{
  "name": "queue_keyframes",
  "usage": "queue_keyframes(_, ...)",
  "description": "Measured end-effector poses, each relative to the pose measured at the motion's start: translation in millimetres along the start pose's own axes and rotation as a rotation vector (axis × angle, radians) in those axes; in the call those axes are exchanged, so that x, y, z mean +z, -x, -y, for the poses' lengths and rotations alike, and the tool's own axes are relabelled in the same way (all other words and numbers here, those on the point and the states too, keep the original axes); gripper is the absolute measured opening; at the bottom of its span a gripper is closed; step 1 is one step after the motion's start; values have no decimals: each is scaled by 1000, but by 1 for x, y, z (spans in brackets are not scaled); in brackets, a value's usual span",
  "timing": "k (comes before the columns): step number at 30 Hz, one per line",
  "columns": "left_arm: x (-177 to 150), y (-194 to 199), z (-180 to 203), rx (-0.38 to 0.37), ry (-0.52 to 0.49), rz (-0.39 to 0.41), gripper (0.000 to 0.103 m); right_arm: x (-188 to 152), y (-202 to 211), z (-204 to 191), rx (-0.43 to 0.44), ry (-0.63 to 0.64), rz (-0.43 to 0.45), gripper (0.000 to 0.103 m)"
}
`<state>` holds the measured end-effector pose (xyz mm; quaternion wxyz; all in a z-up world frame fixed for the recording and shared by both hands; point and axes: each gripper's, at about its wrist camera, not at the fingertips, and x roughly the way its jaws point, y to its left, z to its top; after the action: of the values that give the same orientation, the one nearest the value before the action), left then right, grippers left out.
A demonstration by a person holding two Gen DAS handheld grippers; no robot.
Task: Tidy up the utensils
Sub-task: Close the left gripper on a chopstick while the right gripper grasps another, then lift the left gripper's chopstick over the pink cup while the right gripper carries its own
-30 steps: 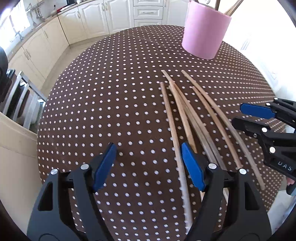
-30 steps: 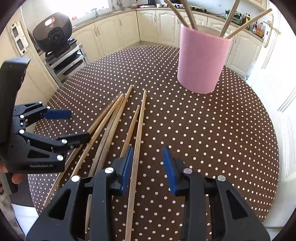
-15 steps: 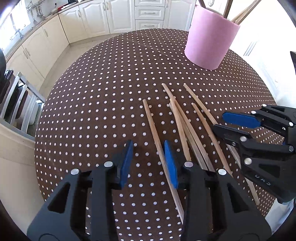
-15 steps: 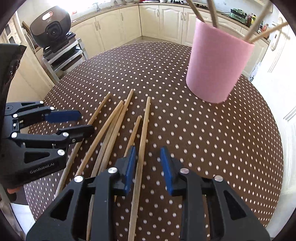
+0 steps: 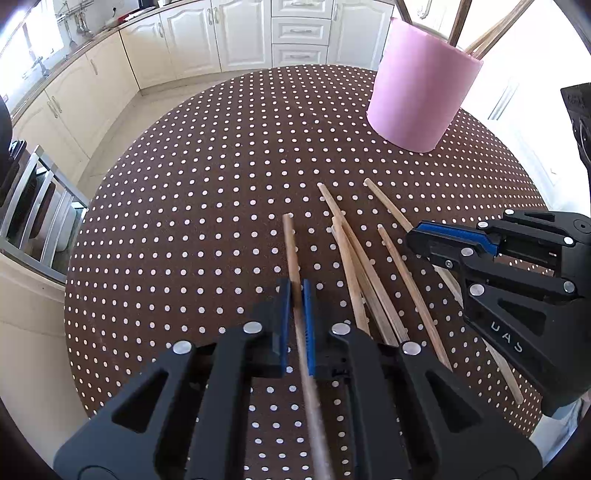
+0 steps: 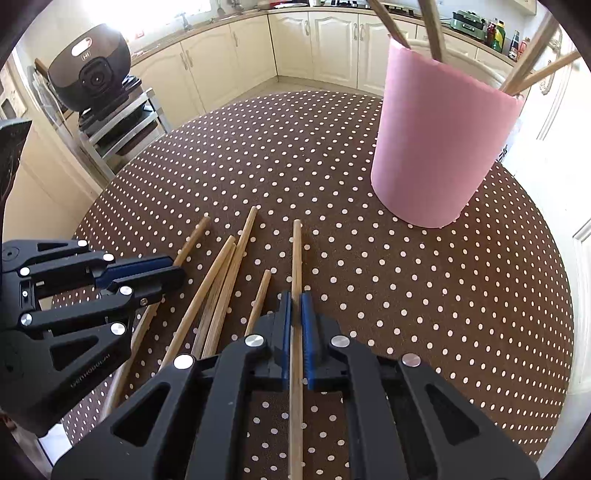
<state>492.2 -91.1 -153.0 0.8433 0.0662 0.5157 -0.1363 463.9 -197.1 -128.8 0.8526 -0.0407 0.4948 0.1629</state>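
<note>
You're in a home kitchen. Cream panelled cabinets [image 6: 325,40] run under a countertop [image 6: 207,27], bottles [image 6: 496,33] stand on it, and you work at a round table in a brown polka-dot cloth [image 6: 406,295].

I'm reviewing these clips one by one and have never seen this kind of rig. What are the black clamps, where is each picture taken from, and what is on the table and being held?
There is no robot here: a person holds a black two-finger clamp in each hand, with a wide-angle camera on each looking along its fingers.

The left wrist view shows the left gripper at the bottom, shut on a chopstick, with the other clamp at its right edge. The right wrist view shows the right gripper shut on another chopstick.

Both work over a round table with a brown, white-dotted cloth. More loose chopsticks lie between the two clamps. A pink cup stands further back, already holding several sticks.
</note>
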Motion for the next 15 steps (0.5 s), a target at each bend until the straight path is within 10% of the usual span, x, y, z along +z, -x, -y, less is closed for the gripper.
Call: queue_keyframes(15,-10,94,9,28,3,161,6,-11,95,5,18,-11,169,5)
